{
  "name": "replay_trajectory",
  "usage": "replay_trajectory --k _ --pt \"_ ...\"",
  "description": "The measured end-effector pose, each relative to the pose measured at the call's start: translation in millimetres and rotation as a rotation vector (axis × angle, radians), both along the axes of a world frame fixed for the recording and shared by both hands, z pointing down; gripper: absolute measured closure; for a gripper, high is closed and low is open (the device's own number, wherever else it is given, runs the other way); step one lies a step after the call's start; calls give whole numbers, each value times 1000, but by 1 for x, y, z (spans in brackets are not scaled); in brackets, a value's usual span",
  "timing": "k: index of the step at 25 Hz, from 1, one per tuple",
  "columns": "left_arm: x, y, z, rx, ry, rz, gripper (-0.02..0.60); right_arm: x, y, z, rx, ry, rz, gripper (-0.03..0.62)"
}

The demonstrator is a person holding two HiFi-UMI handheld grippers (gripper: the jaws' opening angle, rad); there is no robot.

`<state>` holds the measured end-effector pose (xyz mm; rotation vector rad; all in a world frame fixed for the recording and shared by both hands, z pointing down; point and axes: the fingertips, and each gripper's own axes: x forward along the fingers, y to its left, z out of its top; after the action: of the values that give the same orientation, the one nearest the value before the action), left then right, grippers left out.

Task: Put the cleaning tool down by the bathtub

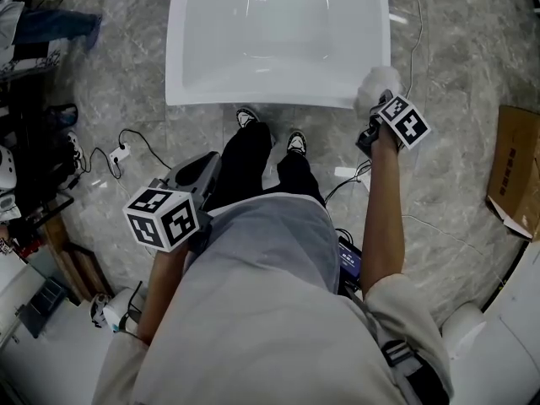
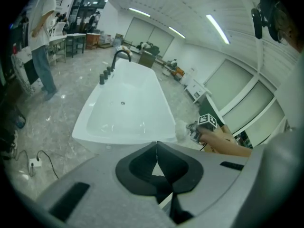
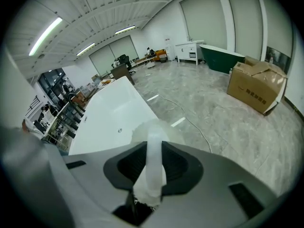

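My right claw [image 1: 372, 118] is grasping the cleaning tool [image 1: 376, 83] by its white handle, the fluffy head at the bathtub's [image 1: 253, 98] near corner, about 1 o'clock from me. My left claw [image 2: 156, 148] is clenched and empty. I judge the next move is to lower the tool to the floor [image 1: 456, 74] beside the tub and let go.

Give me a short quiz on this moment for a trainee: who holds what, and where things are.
1. True or false: the left gripper holds the cleaning tool.
2. Where is the tool's fluffy head? A: at the near right corner of the bathtub. B: in the middle of the bathtub. C: between the left gripper's jaws.
3. What brown thing lies on the floor at the far right of the head view?

Key
1. False: its jaws are together with nothing between them, and the right gripper is shut on the tool's handle.
2. A.
3. A cardboard box.
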<state>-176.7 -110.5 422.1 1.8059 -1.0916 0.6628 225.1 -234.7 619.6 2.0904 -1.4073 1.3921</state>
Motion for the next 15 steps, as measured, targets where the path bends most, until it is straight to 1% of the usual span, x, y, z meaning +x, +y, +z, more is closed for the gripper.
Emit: replay_trajectory --k 3,8,10,15 --pt "-1 -3 1 23 -81 59 575 2 -6 9 -9 -4 21 514" --pt "5 -2 4 44 -147 142 575 11 -8 21 -32 -7 47 514" --pt "6 -2 4 39 -142 153 575 14 -8 24 -41 -9 55 514" --pt "5 -6 6 5 -89 111 575 16 -8 31 -61 -9 75 514"
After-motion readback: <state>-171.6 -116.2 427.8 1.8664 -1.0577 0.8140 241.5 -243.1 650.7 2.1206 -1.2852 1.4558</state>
